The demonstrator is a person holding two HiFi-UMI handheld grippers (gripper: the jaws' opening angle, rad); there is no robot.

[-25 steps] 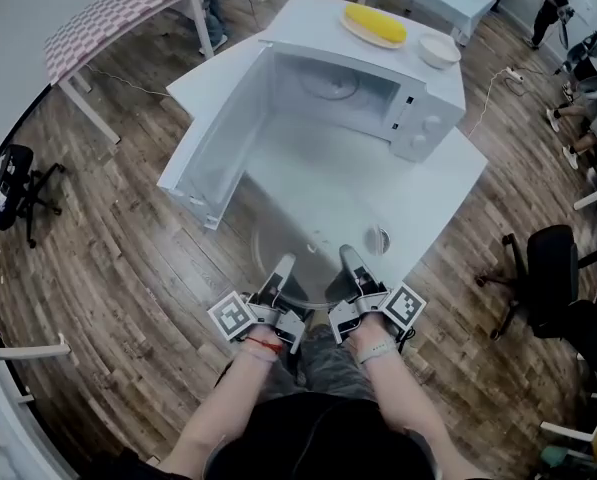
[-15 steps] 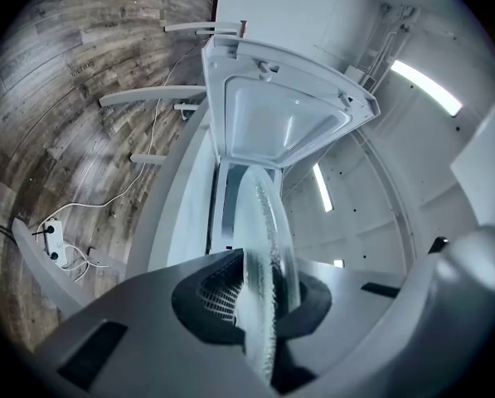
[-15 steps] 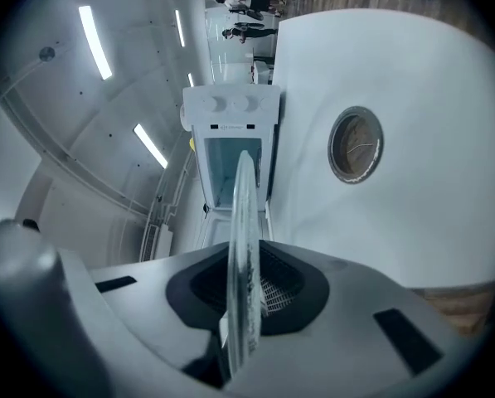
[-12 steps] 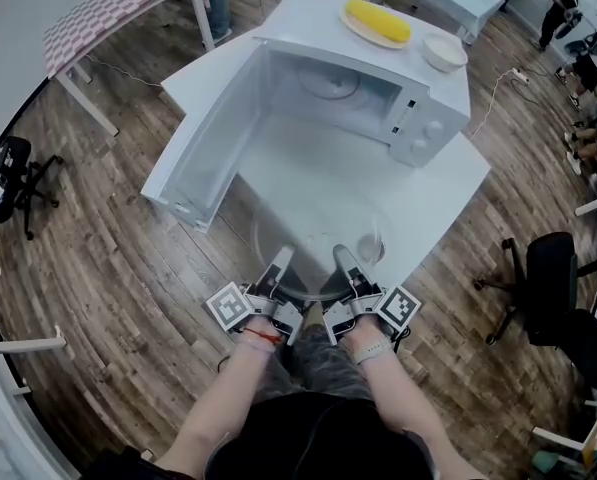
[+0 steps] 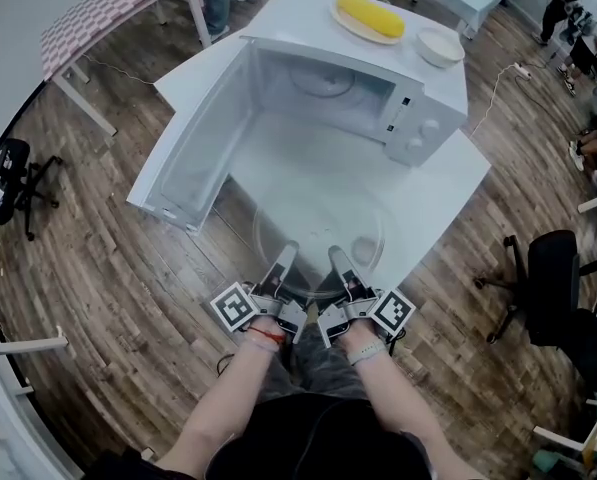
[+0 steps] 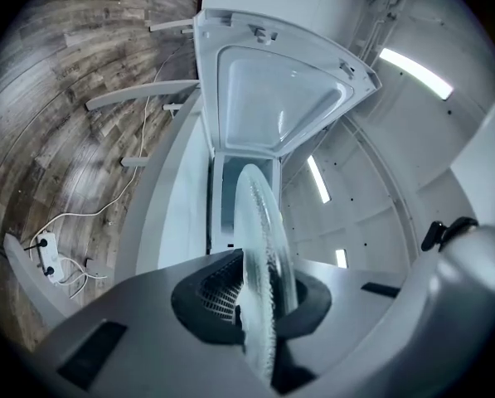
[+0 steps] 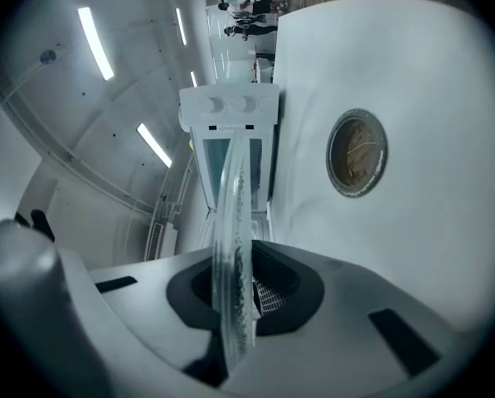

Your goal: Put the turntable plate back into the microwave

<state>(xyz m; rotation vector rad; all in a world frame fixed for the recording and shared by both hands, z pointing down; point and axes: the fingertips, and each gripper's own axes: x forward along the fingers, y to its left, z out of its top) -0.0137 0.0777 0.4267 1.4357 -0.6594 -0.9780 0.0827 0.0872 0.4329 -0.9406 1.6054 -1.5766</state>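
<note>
Together, left hand-held gripper (image 5: 282, 262) and right hand-held gripper (image 5: 337, 263) clamp the turntable plate (image 5: 318, 228) at its near rim. Forearms (image 5: 230, 408) run parallel toward the tabletop's (image 5: 448, 183) near edge.

No legible text, brand, number or sign in any view. Black-and-white square marker on cube (image 5: 234, 307) of left gripper (image 5: 283, 260) and on cube (image 5: 394, 310) of right gripper (image 5: 336, 258): coded pattern only, no letters or digits. On the microwave control panel (image 7: 229, 106), seen from the right gripper view, a dark strip below the knobs, possibly a line of print, too blurred to read. Same panel in head view too small for any marking. Turntable plate (image 6: 264, 247) clamped in both grippers: bumpy texture at rim, no characters.
</note>
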